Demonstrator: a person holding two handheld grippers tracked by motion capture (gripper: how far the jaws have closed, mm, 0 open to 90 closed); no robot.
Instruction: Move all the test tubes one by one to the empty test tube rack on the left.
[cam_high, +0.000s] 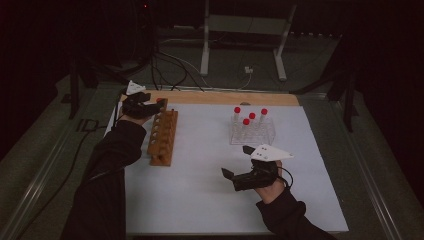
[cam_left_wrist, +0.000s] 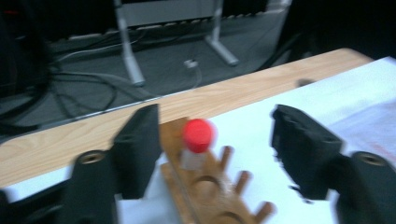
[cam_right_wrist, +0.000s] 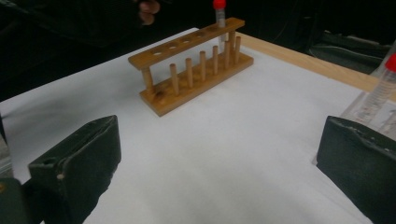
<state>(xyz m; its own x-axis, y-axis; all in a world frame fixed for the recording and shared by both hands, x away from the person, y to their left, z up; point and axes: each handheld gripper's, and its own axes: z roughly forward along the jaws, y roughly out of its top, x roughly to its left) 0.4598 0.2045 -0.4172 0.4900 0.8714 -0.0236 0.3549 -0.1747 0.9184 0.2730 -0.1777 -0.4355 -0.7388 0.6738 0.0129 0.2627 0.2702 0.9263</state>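
1. Dark room all round, with cables on a grey floor and a metal stand's legs beyond the bench, which has a white top and a bare wooden strip along its far edge.
2. Wooden rack stands on the left part of the white top, its length running away from the person, with a row of holes on top and pegs along one side.
3. One red-capped tube stands upright in the end hole of the rack, at the end nearest the wooden strip; in the right claw's view it rises at the rack's far end.
4. Left claw hovers at that far end of the rack, its jaws partly spread, one on each side of the tube and clear of it; the pads do not press the tube.
5. Right claw rests low over the white top at the near right, jaws wide with nothing between them, pointing toward the rack.
6. Clear rack sits just beyond the right claw, well apart from the wooden rack, with four more red-capped tubes upright in it.
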